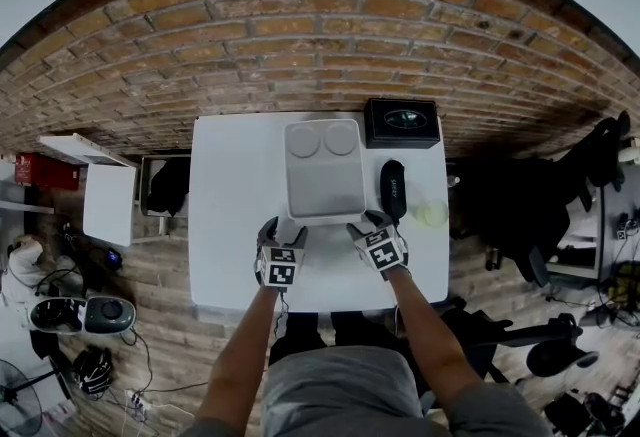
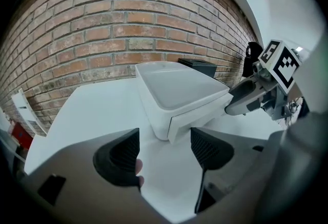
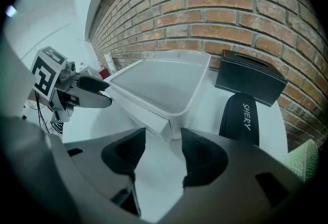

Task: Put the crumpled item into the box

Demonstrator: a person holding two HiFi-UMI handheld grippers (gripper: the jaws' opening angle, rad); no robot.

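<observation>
**White box open and empty, both claws bare**

White plastic makes up the box (image 1: pixel 325 180) at the centre of the head view. It is a smooth, shallow, round-cornered tub with two round recesses at its far end and nothing inside. The left claw (image 2: pixel 164 141) and right claw (image 3: pixel 163 141) hover at its near corners. Each has its ribbed black pads parted, with only bare tabletop (image 1: pixel 235 215) between them.

The likely crumpled item (image 1: pixel 432 214) is a pale green, soft-looking wad. It lies right of centre, just beside a glossy black oblong case (image 1: pixel 393 187) and below a matte black lidded carton (image 1: pixel 401 122).

The right claw is nearer, so it should probably swing right past the case. It should pinch the wad through its middle, because a light crushed thing may slip or spring. It can then lift clear of the rim and release low over the tub.
</observation>
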